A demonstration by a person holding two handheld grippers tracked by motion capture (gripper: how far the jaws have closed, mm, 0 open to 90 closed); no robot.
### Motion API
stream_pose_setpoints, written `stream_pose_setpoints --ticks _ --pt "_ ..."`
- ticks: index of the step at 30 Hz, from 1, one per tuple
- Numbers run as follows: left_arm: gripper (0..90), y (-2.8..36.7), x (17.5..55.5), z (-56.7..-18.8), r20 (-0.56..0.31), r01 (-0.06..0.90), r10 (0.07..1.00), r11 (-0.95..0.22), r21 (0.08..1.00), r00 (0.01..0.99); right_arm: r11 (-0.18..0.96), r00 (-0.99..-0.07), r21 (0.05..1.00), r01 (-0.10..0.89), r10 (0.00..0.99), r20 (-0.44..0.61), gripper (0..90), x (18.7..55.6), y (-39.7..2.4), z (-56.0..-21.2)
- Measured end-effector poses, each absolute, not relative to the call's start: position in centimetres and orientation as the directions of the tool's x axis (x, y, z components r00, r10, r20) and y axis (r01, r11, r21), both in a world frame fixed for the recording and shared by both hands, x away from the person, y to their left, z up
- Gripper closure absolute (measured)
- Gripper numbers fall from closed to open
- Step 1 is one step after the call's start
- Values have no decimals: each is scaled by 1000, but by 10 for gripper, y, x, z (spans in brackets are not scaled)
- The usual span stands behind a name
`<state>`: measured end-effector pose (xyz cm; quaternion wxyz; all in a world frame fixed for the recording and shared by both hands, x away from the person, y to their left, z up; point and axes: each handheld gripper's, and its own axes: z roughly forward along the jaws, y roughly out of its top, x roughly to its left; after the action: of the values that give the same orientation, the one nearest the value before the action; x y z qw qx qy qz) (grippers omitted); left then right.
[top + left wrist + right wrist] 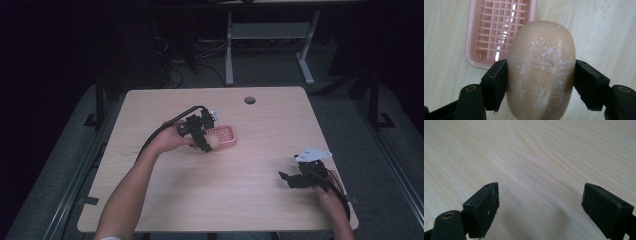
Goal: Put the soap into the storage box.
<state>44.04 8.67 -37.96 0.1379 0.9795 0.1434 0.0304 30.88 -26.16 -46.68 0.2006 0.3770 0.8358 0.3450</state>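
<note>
The high view is dim and grainy; the room around the table (210,175) sinks to near black, worst at nine and three o'clock. Only the tabletop catches light, evenly, with weak shadows under the arms. Detail there is soft, the grippers mere dark shapes. The two gripper views are much brighter, washed with pale light from above. In the left gripper view, glare streaks the tray (474,37) at eleven o'clock, and the soap (541,70) is sharp while the jaws blur towards six. In the right gripper view the wood grain softens towards twelve, and a faint shadow lies between the jaws.
</note>
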Motion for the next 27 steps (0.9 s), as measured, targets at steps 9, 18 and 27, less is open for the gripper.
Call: stream_pose_setpoints --ticks 9,18,27 --pt "312 78 450 -378 28 262 279 -928 265 960 472 -634 734 487 770 -75 139 309 -262 -466" --pt "312 71 460 -378 28 259 275 -932 253 961 470 -634 737 486 770 -73 139 309 -263 -466" --pt "313 67 469 -379 17 274 289 -924 267 957 460 -627 737 495 777 -65 139 309 -265 -466"
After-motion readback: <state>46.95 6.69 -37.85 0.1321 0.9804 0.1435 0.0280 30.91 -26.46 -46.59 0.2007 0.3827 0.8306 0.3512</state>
